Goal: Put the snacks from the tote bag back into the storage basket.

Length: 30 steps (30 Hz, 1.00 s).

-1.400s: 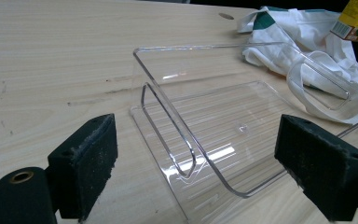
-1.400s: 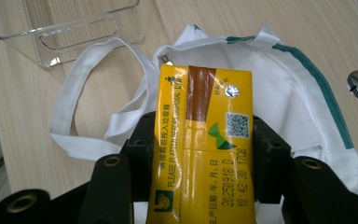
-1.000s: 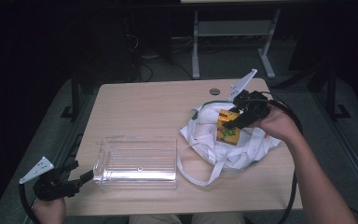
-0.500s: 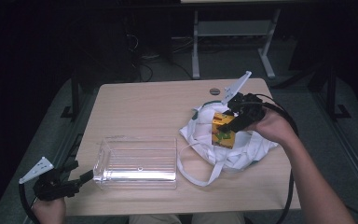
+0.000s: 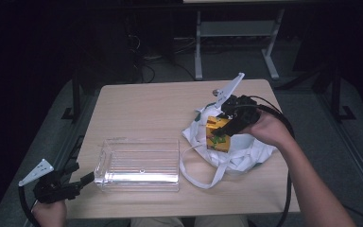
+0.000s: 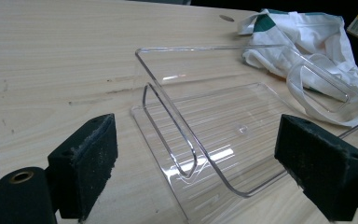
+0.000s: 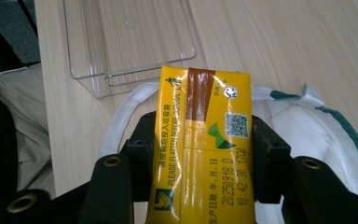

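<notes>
My right gripper (image 5: 223, 130) is shut on a yellow drink carton (image 5: 216, 133) and holds it just above a crumpled white cloth bag (image 5: 238, 153) at the table's right. In the right gripper view the carton (image 7: 200, 149) sits clamped between both black pads, with the bag (image 7: 317, 140) beneath it. A clear plastic bin (image 5: 139, 164) lies at the front left of the table. My left gripper (image 5: 82, 182) rests open at the bin's left end; in the left gripper view its pads (image 6: 86, 161) stand wide apart on either side of the bin's near end (image 6: 191, 149).
The wooden table (image 5: 156, 111) has bare room at the back and centre. The bag's long handles (image 5: 203, 172) trail toward the bin. A small dark round mark (image 5: 214, 90) sits near the far edge. Metal stand legs (image 5: 236, 40) rise behind the table.
My right gripper has carried the yellow carton a little to the left and slightly up over the bag. The left gripper and the bin have stayed put.
</notes>
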### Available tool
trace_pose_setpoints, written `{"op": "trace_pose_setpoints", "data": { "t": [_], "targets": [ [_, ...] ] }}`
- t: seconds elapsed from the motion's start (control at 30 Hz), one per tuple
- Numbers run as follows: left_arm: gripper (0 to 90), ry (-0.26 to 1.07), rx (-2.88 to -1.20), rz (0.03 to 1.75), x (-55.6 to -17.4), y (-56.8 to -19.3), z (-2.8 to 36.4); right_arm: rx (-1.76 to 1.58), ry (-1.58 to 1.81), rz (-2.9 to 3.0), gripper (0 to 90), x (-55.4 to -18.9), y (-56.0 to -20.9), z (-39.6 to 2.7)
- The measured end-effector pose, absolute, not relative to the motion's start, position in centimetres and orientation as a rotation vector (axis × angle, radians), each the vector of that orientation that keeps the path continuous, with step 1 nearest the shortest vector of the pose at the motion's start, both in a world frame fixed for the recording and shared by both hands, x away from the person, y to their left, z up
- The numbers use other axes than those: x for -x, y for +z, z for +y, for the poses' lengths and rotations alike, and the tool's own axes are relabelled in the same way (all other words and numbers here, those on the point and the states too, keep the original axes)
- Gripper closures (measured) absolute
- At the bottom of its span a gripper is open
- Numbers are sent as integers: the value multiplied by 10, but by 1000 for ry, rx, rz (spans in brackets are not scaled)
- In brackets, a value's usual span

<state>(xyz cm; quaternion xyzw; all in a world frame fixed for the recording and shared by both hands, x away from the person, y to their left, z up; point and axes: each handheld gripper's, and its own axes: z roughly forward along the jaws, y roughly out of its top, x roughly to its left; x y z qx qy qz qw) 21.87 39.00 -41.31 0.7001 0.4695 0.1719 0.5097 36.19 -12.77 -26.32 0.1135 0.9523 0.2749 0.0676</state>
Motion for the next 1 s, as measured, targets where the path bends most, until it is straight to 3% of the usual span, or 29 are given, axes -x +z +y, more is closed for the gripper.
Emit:
{"op": "trace_pose_setpoints", "data": {
  "t": [1.0],
  "targets": [
    [127, 415, -1680, 1133, -218, -413, 390, -197, 872, 2896, 519, -341, -253, -79]
  ]
}}
